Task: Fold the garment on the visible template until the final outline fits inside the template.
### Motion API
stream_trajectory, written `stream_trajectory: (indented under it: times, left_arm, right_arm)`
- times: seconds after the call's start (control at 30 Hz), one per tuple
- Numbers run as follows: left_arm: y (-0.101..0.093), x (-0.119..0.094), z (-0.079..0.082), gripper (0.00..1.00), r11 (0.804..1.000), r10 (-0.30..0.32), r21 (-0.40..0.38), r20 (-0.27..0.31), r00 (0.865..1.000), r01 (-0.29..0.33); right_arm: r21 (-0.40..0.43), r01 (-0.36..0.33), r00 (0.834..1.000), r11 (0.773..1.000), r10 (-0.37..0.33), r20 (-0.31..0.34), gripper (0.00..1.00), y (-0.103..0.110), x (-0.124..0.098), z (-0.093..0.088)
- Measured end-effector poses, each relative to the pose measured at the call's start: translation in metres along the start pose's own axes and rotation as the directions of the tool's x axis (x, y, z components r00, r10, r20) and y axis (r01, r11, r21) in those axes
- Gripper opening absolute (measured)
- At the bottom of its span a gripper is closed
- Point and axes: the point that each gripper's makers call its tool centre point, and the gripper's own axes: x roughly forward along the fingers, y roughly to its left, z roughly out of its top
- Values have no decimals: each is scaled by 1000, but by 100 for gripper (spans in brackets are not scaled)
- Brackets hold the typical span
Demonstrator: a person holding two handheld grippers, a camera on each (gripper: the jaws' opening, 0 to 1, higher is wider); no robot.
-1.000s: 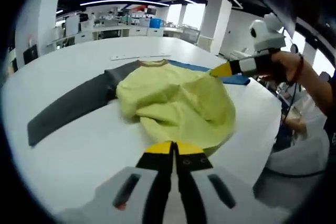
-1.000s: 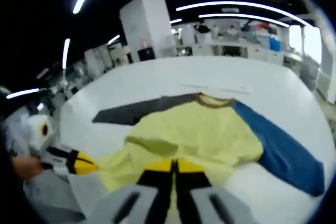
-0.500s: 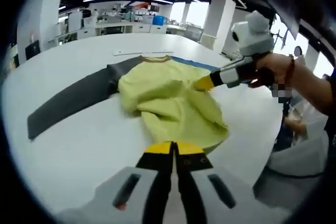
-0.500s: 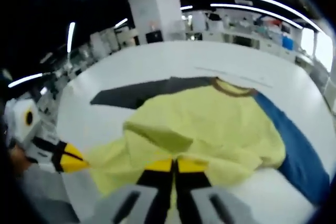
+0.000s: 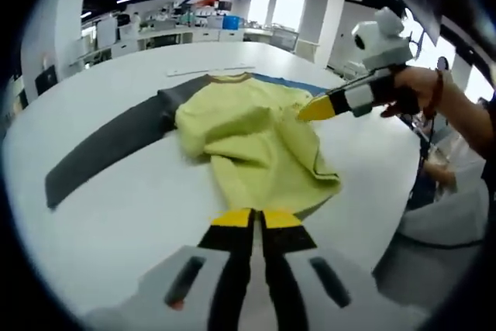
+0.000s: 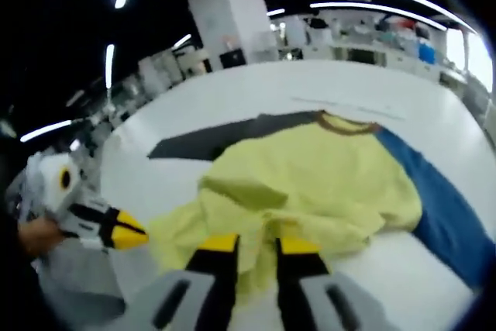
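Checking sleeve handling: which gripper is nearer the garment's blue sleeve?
Right. The right gripper hovers over the yellow body's edge beside the blue sleeve; the left gripper sits off the opposite hem corner.

A wide white worktop [image 5: 116,215] carries a yellow shirt [image 5: 256,145] bunched up near its edge. The shirt's grey sleeve [image 5: 108,149] lies flat and stretched out; its blue sleeve [image 6: 446,207] lies flat on the other side. A thin pale strip [image 5: 209,71] rests beyond the collar.
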Motion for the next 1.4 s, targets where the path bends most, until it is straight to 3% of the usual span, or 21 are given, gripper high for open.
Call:
stream_trajectory:
  times: [0.33,0.6,0.8,1.17,1.3,1.4]
  left_arm:
    - [11,-8,19,21,999,7,34,42,999,-8]
    - [25,10,7,24,1000,6,1,-10,1000,-6]
    - [30,21,-10,23,1000,12,18,-73,997,-10]
    - [28,26,-14,18,1000,15,14,-82,997,-14]
    - [28,30,-17,15,1000,17,8,-94,995,-16]
    - [32,29,-20,10,999,34,9,-109,993,-33]
  right_arm:
    - [49,67,998,997,-66,-15,24,-31,-23,-21]
    - [127,88,995,988,-94,43,22,-48,-15,-18]
    - [177,76,993,981,-91,81,19,-53,-1,-18]
    - [259,24,994,966,-50,97,18,-40,14,-19]
    - [284,33,992,958,-67,111,12,-44,18,-15]
    - [288,51,991,956,-85,108,0,-49,17,-15]
